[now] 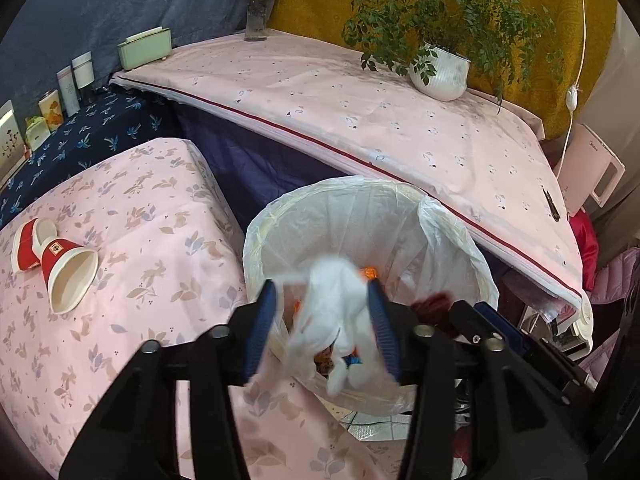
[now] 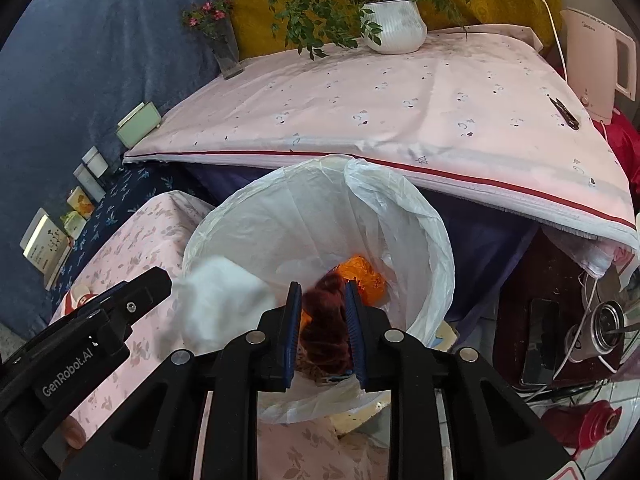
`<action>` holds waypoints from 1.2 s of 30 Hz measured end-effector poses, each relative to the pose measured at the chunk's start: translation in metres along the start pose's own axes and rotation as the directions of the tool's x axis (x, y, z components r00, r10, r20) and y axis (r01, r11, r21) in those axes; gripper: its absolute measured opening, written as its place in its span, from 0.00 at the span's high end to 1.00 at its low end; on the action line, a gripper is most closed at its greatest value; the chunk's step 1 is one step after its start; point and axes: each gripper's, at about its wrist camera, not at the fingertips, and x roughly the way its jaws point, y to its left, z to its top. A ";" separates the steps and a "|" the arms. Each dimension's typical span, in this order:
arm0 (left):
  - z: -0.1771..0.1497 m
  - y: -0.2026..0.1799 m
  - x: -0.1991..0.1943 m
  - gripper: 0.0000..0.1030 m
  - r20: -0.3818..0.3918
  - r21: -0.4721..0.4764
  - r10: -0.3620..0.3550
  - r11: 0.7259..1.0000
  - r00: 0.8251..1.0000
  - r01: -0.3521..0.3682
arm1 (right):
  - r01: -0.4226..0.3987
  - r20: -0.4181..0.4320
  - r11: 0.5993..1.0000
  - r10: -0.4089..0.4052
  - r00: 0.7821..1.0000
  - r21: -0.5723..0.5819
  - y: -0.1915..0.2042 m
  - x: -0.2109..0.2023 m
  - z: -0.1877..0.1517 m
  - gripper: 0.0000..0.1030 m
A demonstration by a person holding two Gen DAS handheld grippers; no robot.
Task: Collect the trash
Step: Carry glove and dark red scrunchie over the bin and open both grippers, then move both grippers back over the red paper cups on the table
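A trash bin lined with a white bag [image 1: 452,240] [image 2: 404,208] stands between two tables. My left gripper [image 1: 324,284] is over the bin's near rim with its jaws wide apart. A blurred white crumpled tissue [image 1: 336,316] [image 2: 220,304] is between them, seemingly loose. My right gripper [image 2: 322,284] is shut on a dark red crumpled wad [image 2: 326,320], also visible in the left wrist view [image 1: 434,306], over the bin. Orange trash [image 2: 366,278] lies inside. Two red-and-white paper cups [image 1: 68,270] lie tipped on the pink floral table [image 1: 140,208].
A larger pink-covered table [image 1: 360,112] behind the bin holds a potted plant [image 1: 440,72], a flower vase [image 1: 260,8] and a black clip [image 1: 554,202]. Boxes and bottles [image 1: 72,84] line the dark blue shelf. Cables and appliances [image 2: 592,328] are on the floor at right.
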 end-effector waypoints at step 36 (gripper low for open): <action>-0.029 0.079 -0.034 0.44 0.024 -0.143 0.121 0.983 0.992 -0.116 | -0.062 -0.037 0.988 0.058 0.998 -0.139 0.075 -0.011 -0.030 0.65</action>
